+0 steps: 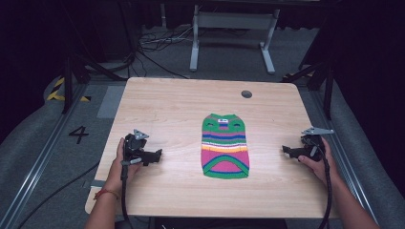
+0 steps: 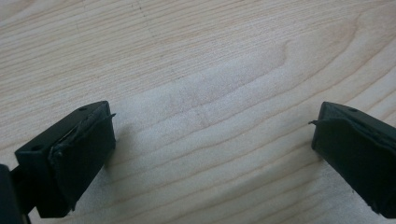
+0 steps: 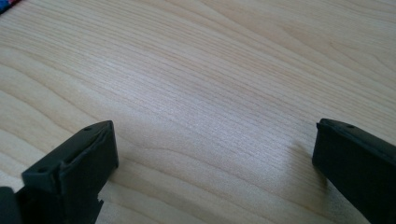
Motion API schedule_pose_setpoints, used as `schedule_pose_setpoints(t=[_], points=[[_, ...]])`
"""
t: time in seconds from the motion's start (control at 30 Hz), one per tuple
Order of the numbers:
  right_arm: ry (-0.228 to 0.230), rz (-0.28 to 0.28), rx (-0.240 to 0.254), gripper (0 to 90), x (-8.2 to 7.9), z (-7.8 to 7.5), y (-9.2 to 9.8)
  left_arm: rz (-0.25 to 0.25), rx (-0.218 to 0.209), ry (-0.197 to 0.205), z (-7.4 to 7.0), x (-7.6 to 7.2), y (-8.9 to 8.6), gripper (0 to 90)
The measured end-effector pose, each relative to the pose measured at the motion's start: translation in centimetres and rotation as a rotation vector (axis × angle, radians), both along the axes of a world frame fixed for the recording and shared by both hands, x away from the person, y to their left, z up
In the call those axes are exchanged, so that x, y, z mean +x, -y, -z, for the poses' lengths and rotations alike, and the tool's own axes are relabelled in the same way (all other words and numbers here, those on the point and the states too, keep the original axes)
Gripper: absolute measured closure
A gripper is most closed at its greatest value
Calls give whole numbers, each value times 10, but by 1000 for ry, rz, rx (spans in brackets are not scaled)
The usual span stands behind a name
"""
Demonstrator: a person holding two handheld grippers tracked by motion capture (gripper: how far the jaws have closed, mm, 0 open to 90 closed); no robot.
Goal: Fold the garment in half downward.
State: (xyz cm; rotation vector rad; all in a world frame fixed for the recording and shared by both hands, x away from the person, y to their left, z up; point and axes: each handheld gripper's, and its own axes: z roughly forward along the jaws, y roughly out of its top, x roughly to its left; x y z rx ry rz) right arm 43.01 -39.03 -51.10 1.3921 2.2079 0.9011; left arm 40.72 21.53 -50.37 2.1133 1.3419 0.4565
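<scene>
The pale wooden table [image 1: 172,100] spreads out before me, and on it, just past its middle toward three o'clock, lies a small striped knitted sweater [image 1: 225,146] — flat, green collar pointing to twelve o'clock, bands of green, pink, orange and blue down its length. My forearms come in from six o'clock, the left hand [image 1: 119,160] at about eight o'clock of the sweater and the right hand [image 1: 319,160] at about three o'clock, each low over the wood and well apart from the knit. My left gripper [image 2: 212,140] points toward three o'clock, my right gripper [image 3: 215,149] toward nine — both with jaws spread wide over bare wood, holding nothing.
</scene>
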Motion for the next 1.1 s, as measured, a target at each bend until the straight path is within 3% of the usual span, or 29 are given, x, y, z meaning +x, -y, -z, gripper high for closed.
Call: schedule_pose_setpoints(t=[0.27,0.57,0.6,0.73,0.77,0.8,0.83,0.9,0.93,1.0,1.07,1.1], points=[[0,-16,2,1,0,0,0,16,-4,0,0,-1,-1,0],[-10,-44,-1,7,-2,-1,3,119,-4,2,0,-1,-9,3],[-13,-48,1,26,-2,-1,4,150,-8,-1,0,-1,-10,4],[13,-66,17,235,-2,-5,7,178,-17,9,-2,0,-12,38],[13,-66,17,235,-2,-5,7,178,-17,9,-2,0,-12,118],[7,-73,14,276,-2,-6,7,196,-14,18,-4,0,-11,118],[2,-94,56,329,0,-11,7,210,1,37,-5,0,-10,230],[12,-99,65,350,0,-14,6,216,11,19,-9,4,-6,203],[29,-108,58,363,1,-18,4,214,-5,12,-12,8,-4,207],[28,-136,68,381,5,-28,-2,215,-28,24,-20,13,1,248],[41,-158,67,394,10,-37,-12,225,-14,43,-28,21,9,254],[40,-162,63,403,12,-40,-16,236,-27,53,-33,28,16,263]])
